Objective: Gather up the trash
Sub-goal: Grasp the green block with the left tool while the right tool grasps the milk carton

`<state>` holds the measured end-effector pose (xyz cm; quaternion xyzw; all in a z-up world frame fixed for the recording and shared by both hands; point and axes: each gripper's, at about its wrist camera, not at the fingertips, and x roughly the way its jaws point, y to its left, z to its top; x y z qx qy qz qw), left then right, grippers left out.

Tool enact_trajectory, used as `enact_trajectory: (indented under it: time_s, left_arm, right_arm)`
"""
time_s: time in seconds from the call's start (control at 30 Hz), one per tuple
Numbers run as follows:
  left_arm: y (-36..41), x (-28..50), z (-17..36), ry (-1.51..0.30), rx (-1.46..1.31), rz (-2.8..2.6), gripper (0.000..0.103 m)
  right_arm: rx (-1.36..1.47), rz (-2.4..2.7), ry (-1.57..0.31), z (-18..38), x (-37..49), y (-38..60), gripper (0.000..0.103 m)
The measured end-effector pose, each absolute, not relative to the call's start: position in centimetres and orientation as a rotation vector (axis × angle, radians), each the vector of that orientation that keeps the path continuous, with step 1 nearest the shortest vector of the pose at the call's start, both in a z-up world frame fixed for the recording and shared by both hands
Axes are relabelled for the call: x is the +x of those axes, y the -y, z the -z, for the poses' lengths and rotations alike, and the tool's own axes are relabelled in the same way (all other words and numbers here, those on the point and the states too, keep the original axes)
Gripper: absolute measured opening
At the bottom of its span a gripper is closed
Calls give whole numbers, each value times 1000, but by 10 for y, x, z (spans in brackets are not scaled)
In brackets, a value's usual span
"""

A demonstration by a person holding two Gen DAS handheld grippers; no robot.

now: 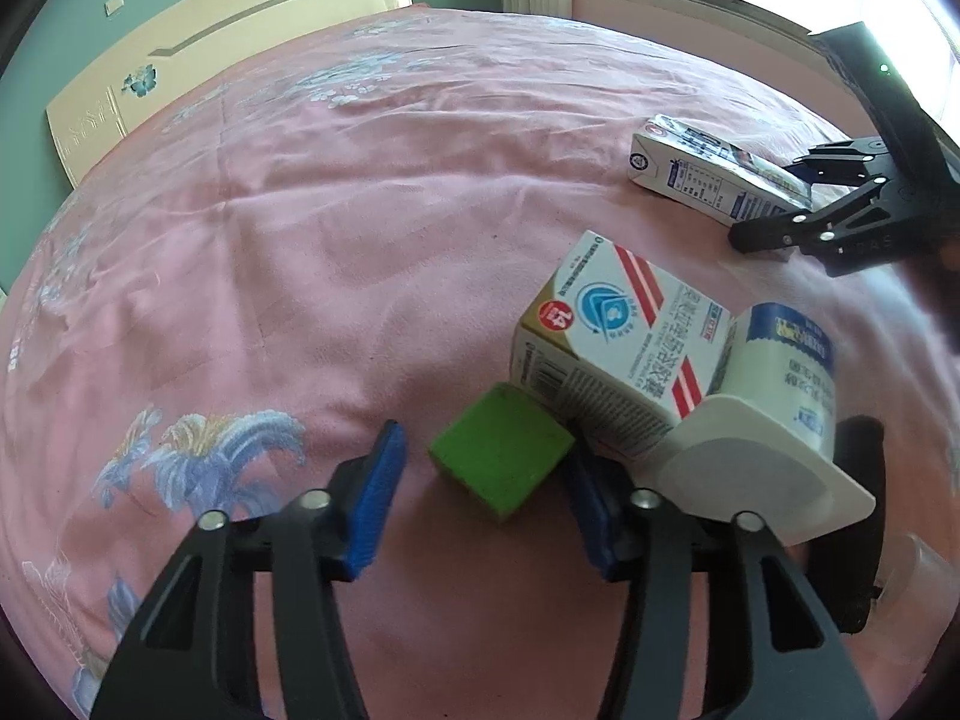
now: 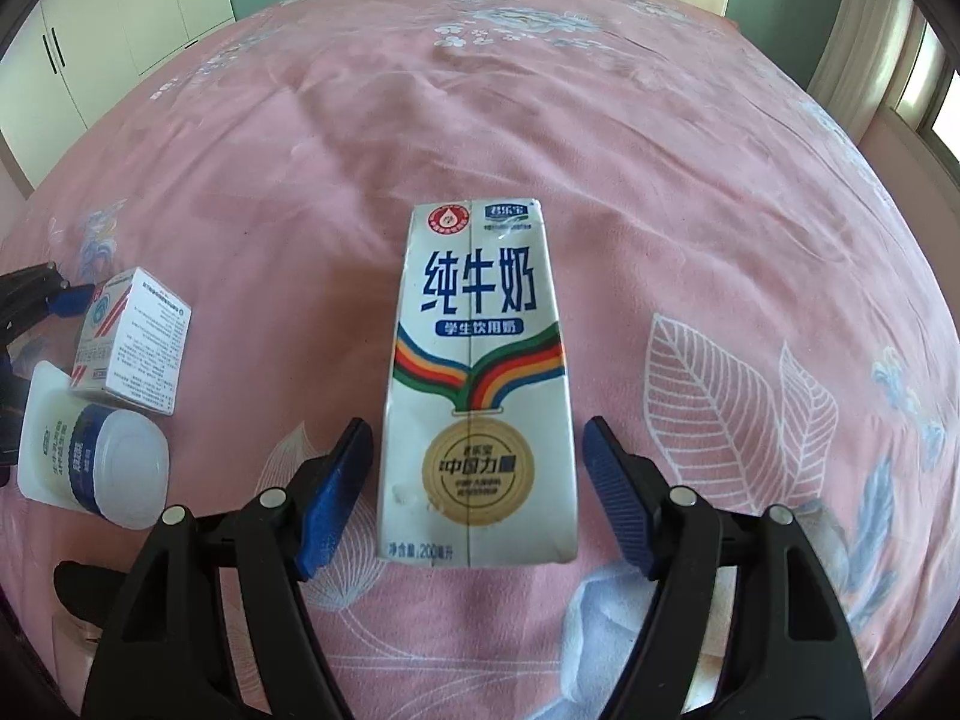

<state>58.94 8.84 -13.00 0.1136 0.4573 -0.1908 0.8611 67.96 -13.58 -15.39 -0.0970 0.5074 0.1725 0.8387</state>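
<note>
Four pieces of trash lie on the pink bed cover (image 2: 690,192): a milk carton (image 2: 477,384), a small medicine box (image 1: 618,354), a white yogurt cup (image 1: 774,420) on its side touching that box, and a green block (image 1: 501,459) just in front of the box.

My reading is that the step in hand is the grasp. The right claw (image 2: 477,498) is spread wide with nothing in it, its blue pads on either side of the lower part of the carton, which lies flat and lengthwise between them with a clear gap on each side. To do this well, keep the carton centred, settle the pads low enough to catch its side walls rather than skate over the top face, and close evenly — the carton looks light and likely empty, so a hard squeeze could crumple it or make it slip on the soft cover.

The left claw (image 1: 480,498) is also open and empty. It sits low over the bed, angled forward, with the green block between its pads — closer to the right-hand pad, perhaps touching it. It would do better shifted slightly toward the box before closing.
</note>
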Motion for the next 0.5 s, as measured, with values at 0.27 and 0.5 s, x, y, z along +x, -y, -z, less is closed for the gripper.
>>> enact_trajectory:
  time_s: [0.27, 0.5]
  left_arm:
    - [-90, 580, 129, -981, 199, 352, 43]
    - [-97, 566, 115, -1006, 191, 271, 43]
  right_arm:
    - [-212, -385, -1063, 154, 672, 129, 48]
    - [-191, -385, -1049, 136, 654, 134, 48]
